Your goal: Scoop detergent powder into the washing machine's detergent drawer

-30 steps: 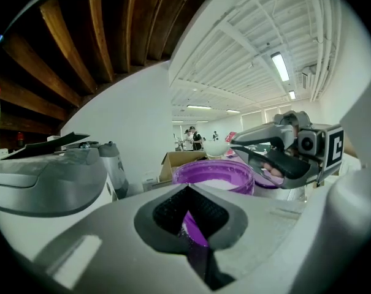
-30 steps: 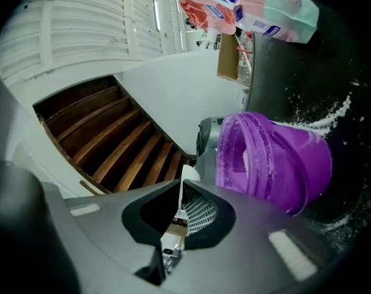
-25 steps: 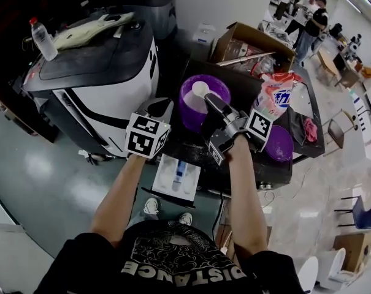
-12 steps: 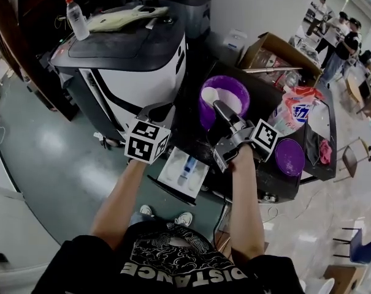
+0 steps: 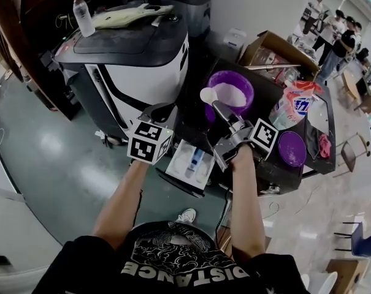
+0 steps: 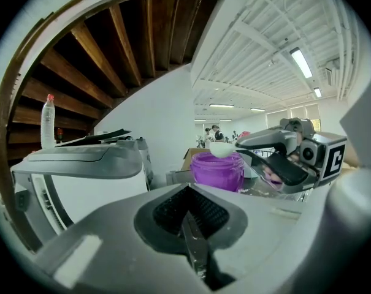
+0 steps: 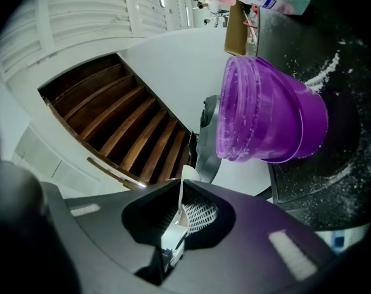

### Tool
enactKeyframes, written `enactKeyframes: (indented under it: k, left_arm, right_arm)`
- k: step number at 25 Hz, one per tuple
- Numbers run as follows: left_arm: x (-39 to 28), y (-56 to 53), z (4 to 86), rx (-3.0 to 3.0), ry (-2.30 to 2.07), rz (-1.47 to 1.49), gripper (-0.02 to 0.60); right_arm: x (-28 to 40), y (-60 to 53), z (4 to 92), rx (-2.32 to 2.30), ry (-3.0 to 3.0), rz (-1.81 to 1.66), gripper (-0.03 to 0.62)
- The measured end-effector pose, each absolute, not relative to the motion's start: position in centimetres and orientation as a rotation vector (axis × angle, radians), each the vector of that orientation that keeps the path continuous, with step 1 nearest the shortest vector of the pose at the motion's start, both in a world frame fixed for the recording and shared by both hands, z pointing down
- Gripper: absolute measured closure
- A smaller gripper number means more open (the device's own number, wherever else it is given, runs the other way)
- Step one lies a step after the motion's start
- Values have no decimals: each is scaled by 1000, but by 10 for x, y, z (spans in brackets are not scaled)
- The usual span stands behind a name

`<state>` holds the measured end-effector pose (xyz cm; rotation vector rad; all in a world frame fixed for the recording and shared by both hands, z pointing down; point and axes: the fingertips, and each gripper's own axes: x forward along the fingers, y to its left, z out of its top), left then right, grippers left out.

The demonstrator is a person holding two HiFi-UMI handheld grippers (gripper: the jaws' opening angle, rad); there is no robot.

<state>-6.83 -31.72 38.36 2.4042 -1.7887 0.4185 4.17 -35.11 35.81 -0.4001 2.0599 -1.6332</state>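
Dusty dark tabletop [image 7: 351, 109] carried the purple tub [image 5: 233, 94]. At its rim hung the scoop [image 5: 208, 95], seemingly full, its handle clamped in the right gripper [image 5: 221, 111]. The open drawer [image 5: 194, 164] lay lower, nearer the person. The left gripper [image 5: 161, 110] was clenched on nothing. Any tilt or jolt while crossing would likely spill powder short of the drawer.

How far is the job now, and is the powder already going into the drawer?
Done: the drawer is pulled out, the purple tub open. In hand: the right gripper is shut on the white scoop, which looks full and hangs over the tub's near rim. The left gripper is shut, empty. Left: carry the scoop to the drawer and tip it in.
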Motion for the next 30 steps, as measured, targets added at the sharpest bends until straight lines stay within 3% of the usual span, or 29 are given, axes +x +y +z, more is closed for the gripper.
enactKeyframes:
  k: [30]
  left_arm:
    - [-52,-169,399,2530,-1575,339,581]
  right_arm:
    - [40,-178,378,-558,2052,-1568,559]
